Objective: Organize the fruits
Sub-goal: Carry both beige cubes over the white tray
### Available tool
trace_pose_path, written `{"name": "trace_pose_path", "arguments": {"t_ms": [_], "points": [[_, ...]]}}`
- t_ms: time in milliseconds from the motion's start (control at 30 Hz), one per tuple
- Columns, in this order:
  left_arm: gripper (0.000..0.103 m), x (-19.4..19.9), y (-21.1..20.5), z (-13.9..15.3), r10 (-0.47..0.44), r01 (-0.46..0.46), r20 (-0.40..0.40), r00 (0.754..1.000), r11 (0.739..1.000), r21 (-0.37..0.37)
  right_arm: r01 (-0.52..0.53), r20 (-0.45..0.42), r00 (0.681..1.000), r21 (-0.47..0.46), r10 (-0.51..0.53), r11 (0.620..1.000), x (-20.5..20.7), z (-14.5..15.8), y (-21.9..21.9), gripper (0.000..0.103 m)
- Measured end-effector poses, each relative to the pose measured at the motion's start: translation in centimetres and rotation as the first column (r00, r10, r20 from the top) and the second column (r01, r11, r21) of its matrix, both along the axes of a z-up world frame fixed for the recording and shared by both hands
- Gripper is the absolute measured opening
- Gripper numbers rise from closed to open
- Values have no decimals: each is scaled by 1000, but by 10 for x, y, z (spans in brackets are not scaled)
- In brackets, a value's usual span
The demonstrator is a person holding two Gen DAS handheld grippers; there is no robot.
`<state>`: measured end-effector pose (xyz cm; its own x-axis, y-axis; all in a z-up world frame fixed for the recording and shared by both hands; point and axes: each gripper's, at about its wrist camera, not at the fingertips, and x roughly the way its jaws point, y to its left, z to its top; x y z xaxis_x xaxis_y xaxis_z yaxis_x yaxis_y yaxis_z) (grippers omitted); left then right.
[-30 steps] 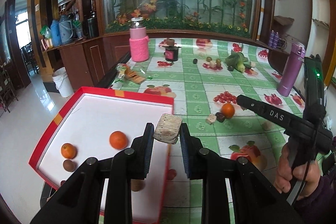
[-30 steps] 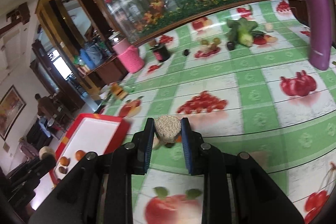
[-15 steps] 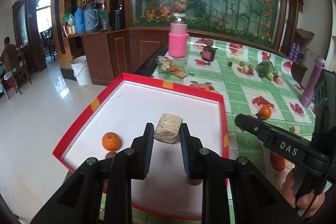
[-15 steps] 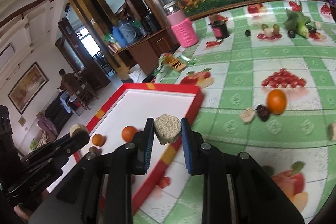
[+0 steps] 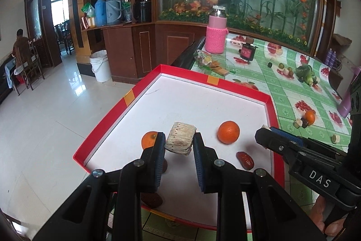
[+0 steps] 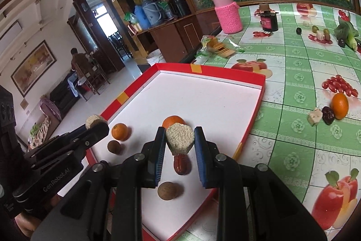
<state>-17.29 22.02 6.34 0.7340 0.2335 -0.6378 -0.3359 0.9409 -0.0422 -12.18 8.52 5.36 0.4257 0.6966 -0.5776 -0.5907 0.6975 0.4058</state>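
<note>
Collision risk is noted: left gripper and right gripper, each clamped on a beige chunk, are crowded above oranges in the red tray.

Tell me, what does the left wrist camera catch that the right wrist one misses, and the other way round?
Only the left view shows the purple bottle at the far right. Only the right view shows the round brown fruit near the tray's front edge. Both show the red tray holding two oranges and a red date, and each tool, left and right, shut on a pale chunk.
</note>
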Motion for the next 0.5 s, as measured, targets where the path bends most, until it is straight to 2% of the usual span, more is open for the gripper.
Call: {"name": "trace_pose_path", "arguments": {"t_ms": [167,333,500], "points": [[24,-3,6,1,15,-15,8,1000,1000,2,-12,21,1000,-7,12,1000,-2,0,5,28],[24,-1,8,-3,21,-21,-2,1000,1000,1,0,-28,1000,15,0,1000,7,-8,0,28],[24,-1,8,-5,18,-18,-10,1000,1000,0,-13,-24,1000,12,13,1000,6,-8,2,28]]}}
